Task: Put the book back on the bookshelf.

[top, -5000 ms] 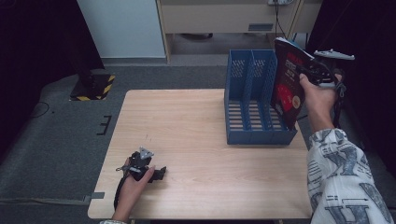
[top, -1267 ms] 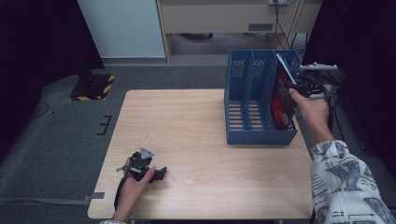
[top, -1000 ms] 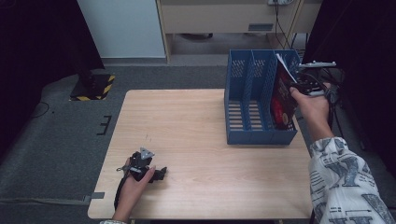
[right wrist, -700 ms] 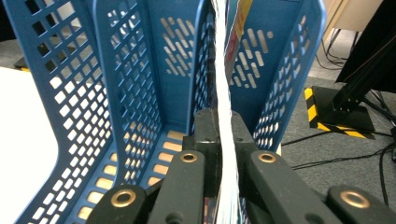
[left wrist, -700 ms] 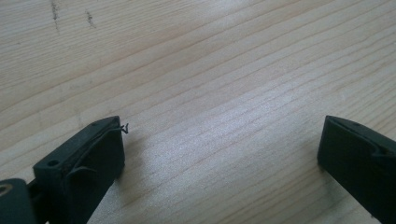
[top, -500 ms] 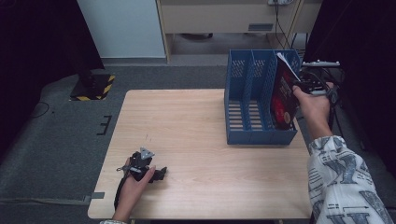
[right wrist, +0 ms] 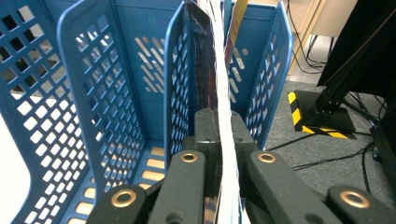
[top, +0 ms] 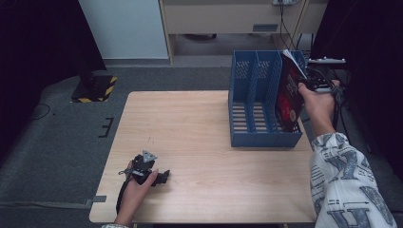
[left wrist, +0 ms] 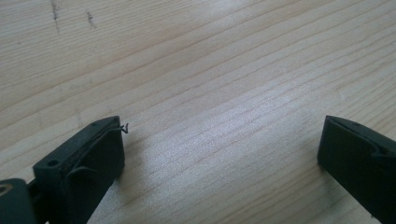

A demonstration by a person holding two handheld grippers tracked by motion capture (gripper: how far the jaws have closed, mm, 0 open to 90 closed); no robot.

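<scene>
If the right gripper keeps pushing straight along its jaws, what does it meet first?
Probably the back wall of the blue file rack. The right gripper is shut on the magazine, which already stands in the rack's end slot, so its lower edge may reach the slotted floor first; depth is hard to judge.

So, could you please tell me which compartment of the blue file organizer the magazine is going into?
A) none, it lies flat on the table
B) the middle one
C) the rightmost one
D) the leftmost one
C: in the high view the magazine, clamped in the right hand-held gripper, stands tilted in the rightmost compartment of the blue file organizer.
</scene>
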